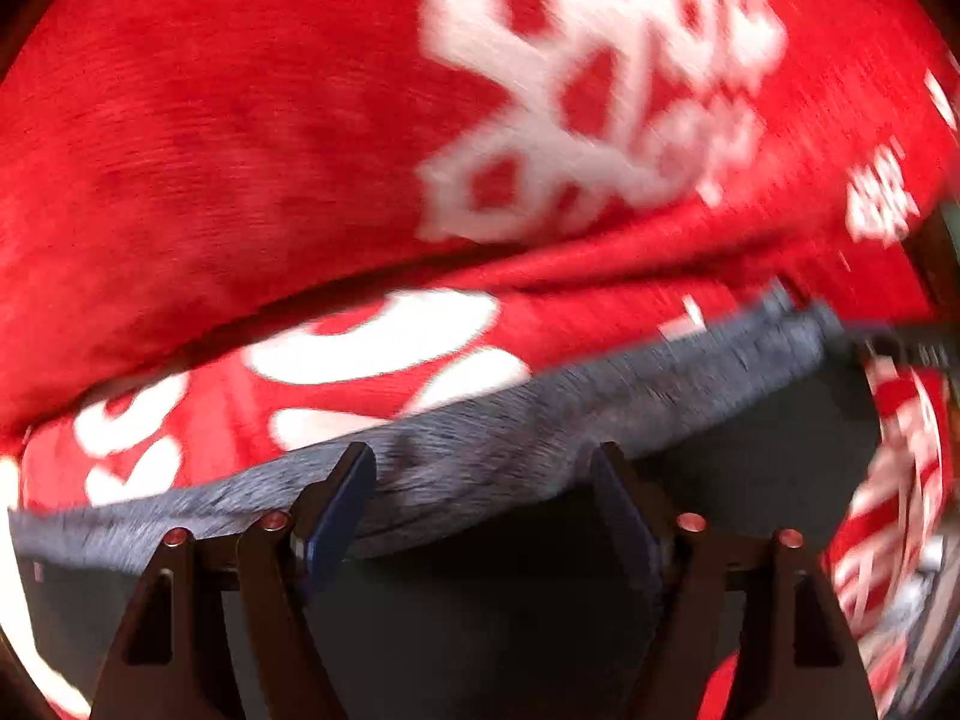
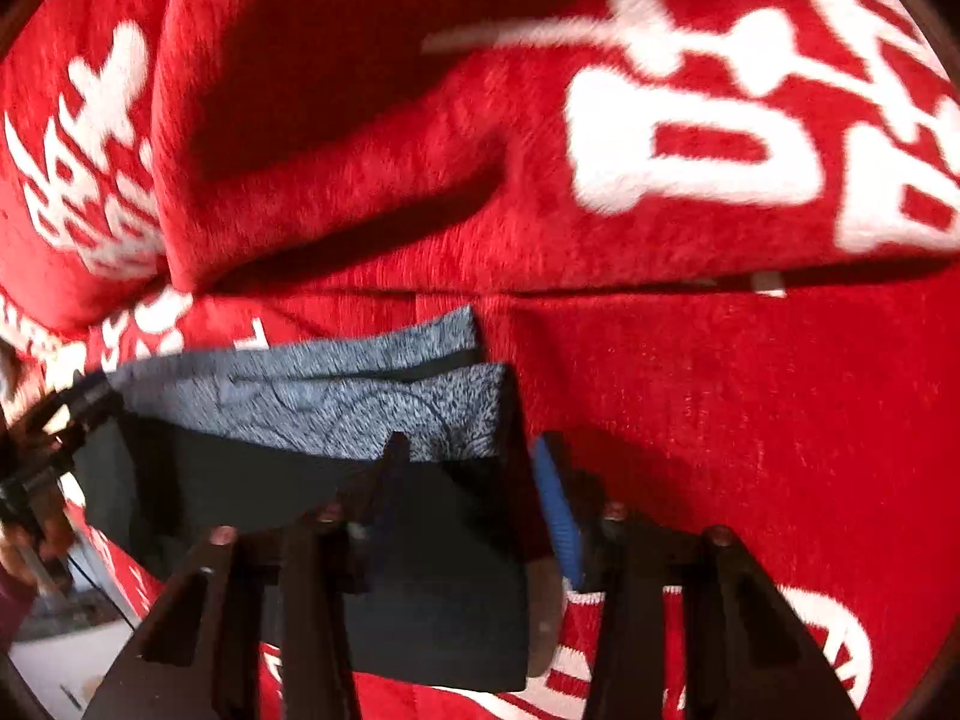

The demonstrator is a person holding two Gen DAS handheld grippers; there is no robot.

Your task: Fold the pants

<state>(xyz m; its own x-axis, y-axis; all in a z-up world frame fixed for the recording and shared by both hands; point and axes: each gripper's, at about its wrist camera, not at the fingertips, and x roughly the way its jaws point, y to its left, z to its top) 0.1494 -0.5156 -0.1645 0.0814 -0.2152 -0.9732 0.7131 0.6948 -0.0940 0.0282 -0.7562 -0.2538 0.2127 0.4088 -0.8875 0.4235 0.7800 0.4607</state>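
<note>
Nearest us in the left wrist view, the left tongs (image 1: 483, 480): black wedge-shaped arms with blue pads, jaws spread wide, nothing between them. Their tips sit at the pants' (image 1: 540, 420) heathered grey band; below that band the cloth is smooth and near-black, lying under the jaws.

In the right wrist view, the right tongs (image 2: 471, 456) also stand wide. The left finger overlaps the dark fabric, and the blue ribbed pad (image 2: 558, 516) of the right finger lies just past the pants' (image 2: 336, 414) right edge, over the blanket. We see no grip.

The pants show a speckled blue-grey knit in two stacked layers, with a flat dark panel nearer us; the right edge is straight.

Beneath and all around the pants is a fuzzy red blanket (image 2: 720, 390) with bold white printed shapes; a thick raised fold (image 1: 240, 150) of it rises just beyond the pants. Everything is motion-blurred. At the pants' left end, the other gripper appears, indistinct.
</note>
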